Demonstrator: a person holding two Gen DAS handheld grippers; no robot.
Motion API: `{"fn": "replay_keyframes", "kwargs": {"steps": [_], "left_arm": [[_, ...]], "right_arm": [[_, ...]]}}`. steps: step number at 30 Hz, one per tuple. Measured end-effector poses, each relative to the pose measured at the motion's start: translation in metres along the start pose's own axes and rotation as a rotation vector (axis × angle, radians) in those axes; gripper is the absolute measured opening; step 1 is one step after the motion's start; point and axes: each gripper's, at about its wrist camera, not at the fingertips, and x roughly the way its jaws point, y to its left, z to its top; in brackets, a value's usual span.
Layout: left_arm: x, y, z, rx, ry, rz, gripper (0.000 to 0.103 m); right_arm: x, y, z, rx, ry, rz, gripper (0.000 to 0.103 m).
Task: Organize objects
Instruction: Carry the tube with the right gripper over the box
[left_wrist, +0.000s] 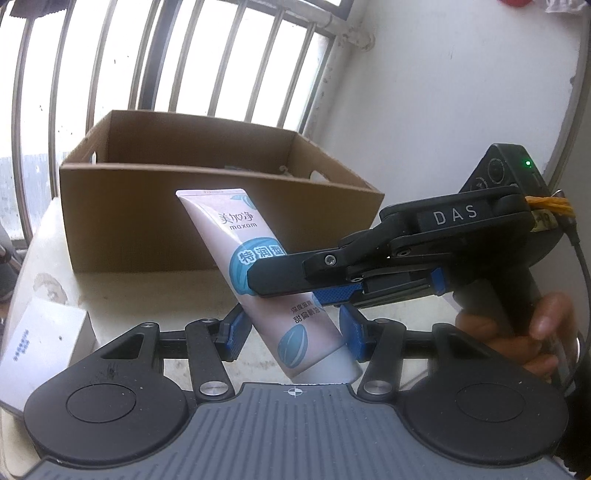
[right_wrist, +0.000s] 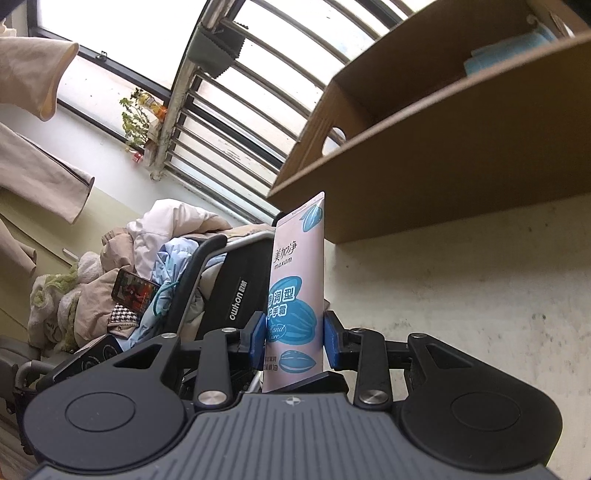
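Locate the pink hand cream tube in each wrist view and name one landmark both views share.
Left wrist view: the hand cream tube leans at centre, crimped end up-left.
Right wrist view: the tube stands upright at centre, between blue pads.
Shared landmark: the open cardboard box behind it.

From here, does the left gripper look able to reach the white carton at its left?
Probably not yet: the left gripper is closed on the tube, which the right gripper also clamps. The white carton itself lies unobstructed.
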Motion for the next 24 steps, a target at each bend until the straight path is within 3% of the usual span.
{"fn": "replay_keyframes", "kwargs": {"steps": [24], "left_arm": [[0.011, 0.012, 0.062, 0.023, -0.063, 0.0, 0.052]], "right_arm": [[0.002, 0.027, 0.067, -0.07, -0.013, 0.0, 0.037]]}}
